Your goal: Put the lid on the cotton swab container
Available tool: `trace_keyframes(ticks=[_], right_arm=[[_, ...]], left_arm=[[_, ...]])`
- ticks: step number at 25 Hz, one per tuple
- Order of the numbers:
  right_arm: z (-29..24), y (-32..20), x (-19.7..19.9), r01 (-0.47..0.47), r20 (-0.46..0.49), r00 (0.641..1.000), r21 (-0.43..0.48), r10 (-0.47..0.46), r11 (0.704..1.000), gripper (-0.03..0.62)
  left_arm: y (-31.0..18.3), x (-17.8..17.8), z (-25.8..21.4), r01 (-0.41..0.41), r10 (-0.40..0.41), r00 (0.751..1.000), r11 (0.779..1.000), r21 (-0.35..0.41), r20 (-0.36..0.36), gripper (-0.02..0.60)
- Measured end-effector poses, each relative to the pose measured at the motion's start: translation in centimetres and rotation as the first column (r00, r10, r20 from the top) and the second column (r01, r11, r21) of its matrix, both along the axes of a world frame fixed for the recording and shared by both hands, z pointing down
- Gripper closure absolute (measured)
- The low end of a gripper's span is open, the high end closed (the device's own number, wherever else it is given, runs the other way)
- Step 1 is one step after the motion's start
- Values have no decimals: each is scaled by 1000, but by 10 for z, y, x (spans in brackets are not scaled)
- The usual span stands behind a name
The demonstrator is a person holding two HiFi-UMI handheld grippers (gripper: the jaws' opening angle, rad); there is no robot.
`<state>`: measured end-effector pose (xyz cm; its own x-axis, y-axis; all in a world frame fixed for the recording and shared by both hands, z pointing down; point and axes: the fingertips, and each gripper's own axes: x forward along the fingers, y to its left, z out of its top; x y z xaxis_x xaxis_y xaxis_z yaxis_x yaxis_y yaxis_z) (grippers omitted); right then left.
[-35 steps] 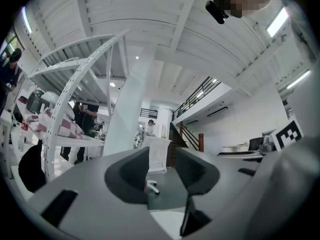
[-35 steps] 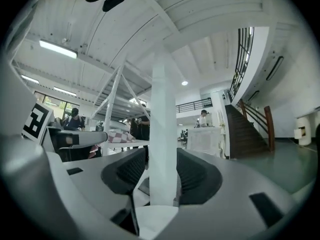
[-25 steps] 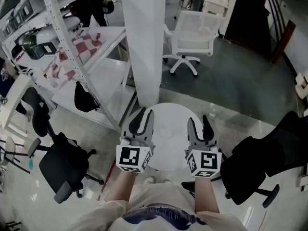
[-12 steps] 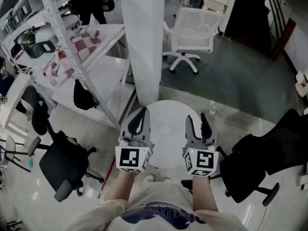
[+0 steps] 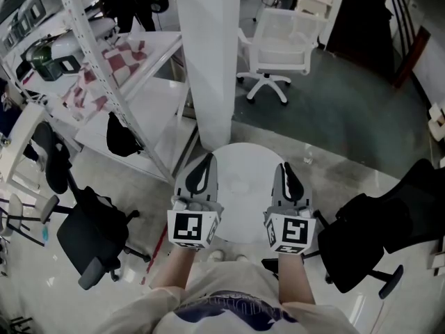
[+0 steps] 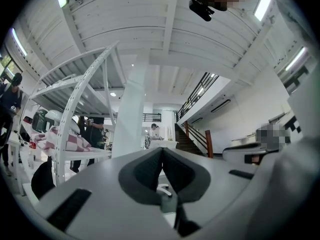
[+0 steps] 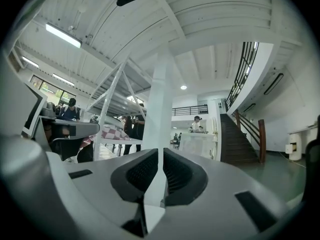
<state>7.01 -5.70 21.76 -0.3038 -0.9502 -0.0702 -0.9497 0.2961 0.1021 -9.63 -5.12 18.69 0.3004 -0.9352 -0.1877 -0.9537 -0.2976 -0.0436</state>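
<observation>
In the head view both grippers hover side by side over a small round white table [image 5: 245,160]. I cannot make out a cotton swab container or a lid in any view. My left gripper [image 5: 204,163] is shut, its dark pads meeting with nothing between them, as the left gripper view also shows [image 6: 161,152]. My right gripper [image 5: 286,168] has its jaws closing. In the right gripper view [image 7: 160,156] only a thin slit is left between the pads, and it holds nothing. Both gripper views look out level across the room, not down at the table.
A thick white pillar [image 5: 212,61] rises just behind the table. A metal shelf rack [image 5: 118,68] with a checked cloth stands at the left and a white office chair [image 5: 281,47] at the back. Black office chairs stand at the left [image 5: 90,239] and right [image 5: 361,235].
The right gripper's jaws have drawn almost together from a clearly spread stance. The left jaws have closed fully. Both hands have stayed nearly in place over the table.
</observation>
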Motion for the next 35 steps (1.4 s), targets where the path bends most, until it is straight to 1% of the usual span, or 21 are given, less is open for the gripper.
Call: trace_keyframes(ticks=[2, 3, 8, 13, 16, 20, 25, 29, 35], right_arm=[[0, 0, -2, 8, -6, 1000, 4, -8, 1000, 577], [-1, 1, -3, 11, -10, 1000, 6, -11, 1000, 584], [-7, 1, -7, 7, -26, 1000, 34, -6, 999, 585], [-19, -1, -10, 13, -16, 1000, 97, -12, 995, 585], [-25, -2, -13, 18, -16, 1000, 117, -16, 993, 585], [-25, 0, -15, 24, -11, 1000, 115, -23, 993, 585], [-21, -1, -11, -8, -25, 1000, 92, 10, 996, 586], [-23, 4, -6, -13, -23, 1000, 93, 16, 996, 586], [-27, 7, 5, -35, -19, 999, 100, 37, 994, 586]], left_arm=[[0, 0, 0, -1, 1, 1000, 1000, -2, 5, 581], [0, 1, 0, -3, 3, 1000, 1000, -1, 9, 581], [2, 5, -4, -20, 19, 999, 999, 29, 33, 582], [5, 7, -16, -40, 39, 999, 997, 70, 12, 583], [6, 8, -20, -46, 46, 999, 996, 71, 0, 583], [6, 8, -16, -43, 42, 999, 997, 62, 11, 583], [6, 3, -13, -33, 32, 999, 998, 58, 16, 583], [8, 1, -12, -25, 23, 999, 998, 59, 32, 583], [9, 0, -13, -28, 26, 999, 998, 51, 35, 583]])
